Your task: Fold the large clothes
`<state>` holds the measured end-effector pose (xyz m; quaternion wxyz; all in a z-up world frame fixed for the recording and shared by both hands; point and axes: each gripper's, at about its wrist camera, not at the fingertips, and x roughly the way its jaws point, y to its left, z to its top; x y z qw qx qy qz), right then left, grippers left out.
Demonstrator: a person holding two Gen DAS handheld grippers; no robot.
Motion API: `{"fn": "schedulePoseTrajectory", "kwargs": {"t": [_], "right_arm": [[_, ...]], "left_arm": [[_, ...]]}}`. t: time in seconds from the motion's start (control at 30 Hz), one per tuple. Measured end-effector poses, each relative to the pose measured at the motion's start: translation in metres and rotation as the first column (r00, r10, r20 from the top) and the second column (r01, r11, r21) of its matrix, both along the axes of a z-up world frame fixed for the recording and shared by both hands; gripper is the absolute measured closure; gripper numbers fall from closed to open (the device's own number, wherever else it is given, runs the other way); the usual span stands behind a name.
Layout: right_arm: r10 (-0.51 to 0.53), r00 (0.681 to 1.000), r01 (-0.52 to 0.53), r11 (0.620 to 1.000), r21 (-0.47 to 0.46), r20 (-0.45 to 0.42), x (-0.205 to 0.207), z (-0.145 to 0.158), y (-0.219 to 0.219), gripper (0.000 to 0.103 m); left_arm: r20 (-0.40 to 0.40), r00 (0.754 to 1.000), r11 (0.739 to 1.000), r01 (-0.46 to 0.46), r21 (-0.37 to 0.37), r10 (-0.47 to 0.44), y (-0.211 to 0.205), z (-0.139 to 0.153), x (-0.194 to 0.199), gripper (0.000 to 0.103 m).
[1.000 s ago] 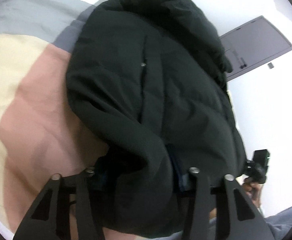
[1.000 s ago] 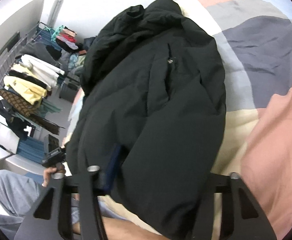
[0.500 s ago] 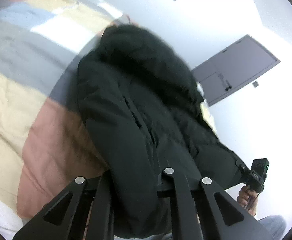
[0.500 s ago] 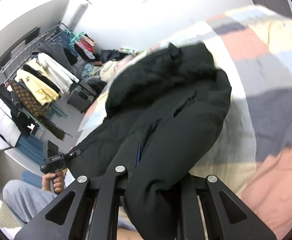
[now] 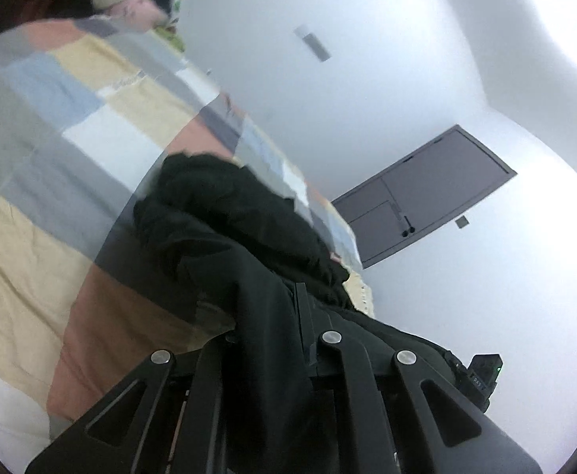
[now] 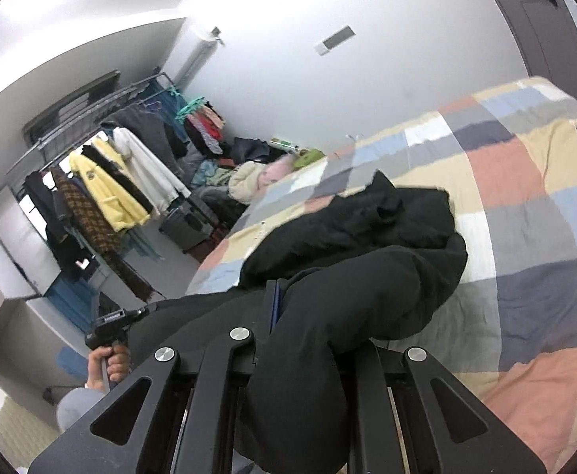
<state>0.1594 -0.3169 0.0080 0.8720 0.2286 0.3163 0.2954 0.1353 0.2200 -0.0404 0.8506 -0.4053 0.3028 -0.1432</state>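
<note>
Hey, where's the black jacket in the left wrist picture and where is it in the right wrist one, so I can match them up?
Left wrist: the black jacket runs from center down to the bottom edge, clamped in the left gripper.
Right wrist: the jacket fills the center and lower middle, clamped in the right gripper.
Shared landmark: the patchwork bedspread under it.

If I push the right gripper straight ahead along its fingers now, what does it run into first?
The black jacket itself: the right gripper is shut on its near edge, and the bunched bulk lies directly ahead on the patchwork quilt. Beyond it only quilt shows, though depth is hard to judge.
</note>
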Motion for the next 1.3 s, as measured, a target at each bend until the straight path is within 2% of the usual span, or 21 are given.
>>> {"fn": "schedulePoseTrajectory", "kwargs": {"t": [0.13, 0.27, 0.4, 0.57, 0.63, 0.77, 1.0, 1.1, 1.2, 1.3], "right_arm": [[0.017, 1.0, -0.017, 1.0, -0.006, 0.021, -0.019, 0.024, 0.001, 0.094], [0.034, 0.999, -0.034, 0.999, -0.003, 0.04, -0.044, 0.039, 0.004, 0.094], [0.035, 0.999, -0.035, 0.999, 0.007, 0.027, -0.07, 0.048, 0.003, 0.094], [0.028, 1.0, -0.028, 0.999, 0.024, 0.002, -0.103, 0.05, -0.002, 0.094], [0.018, 1.0, -0.018, 0.999, 0.035, -0.019, -0.112, 0.047, -0.003, 0.094], [0.007, 0.999, -0.004, 0.998, 0.055, -0.05, -0.113, 0.041, -0.008, 0.094], [-0.026, 0.993, 0.037, 0.995, 0.092, -0.119, -0.054, 0.038, -0.016, 0.093], [-0.041, 0.982, 0.064, 0.991, 0.118, -0.187, -0.015, 0.035, -0.022, 0.093], [-0.055, 0.967, 0.086, 0.989, 0.118, -0.248, 0.031, 0.027, -0.028, 0.093], [-0.081, 0.944, 0.127, 0.984, 0.126, -0.319, 0.076, 0.012, -0.033, 0.093]], "left_arm": [[0.032, 0.999, 1.0, 0.012, 0.001, -0.012, 0.003, 0.03, -0.02, 0.097], [0.042, 0.999, 0.998, 0.031, 0.047, -0.033, 0.001, 0.058, -0.043, 0.097], [0.042, 0.997, 0.995, 0.058, 0.075, -0.061, 0.001, 0.074, -0.065, 0.096], [0.009, 0.994, 0.99, 0.103, 0.1, -0.105, -0.002, 0.08, -0.091, 0.096], [-0.02, 0.993, 0.989, 0.121, 0.087, -0.119, -0.003, 0.077, -0.098, 0.096], [-0.067, 0.989, 0.984, 0.14, 0.11, -0.133, -0.005, 0.074, -0.098, 0.095], [-0.135, 0.983, 0.983, 0.139, 0.121, -0.122, 0.0, 0.073, -0.053, 0.095], [-0.183, 0.977, 0.989, 0.127, 0.081, -0.11, 0.01, 0.069, -0.022, 0.095], [-0.214, 0.975, 0.995, 0.077, 0.061, -0.062, 0.024, 0.069, 0.013, 0.095], [-0.23, 0.973, 0.997, 0.016, 0.072, 0.001, 0.036, 0.07, 0.046, 0.095]]}}
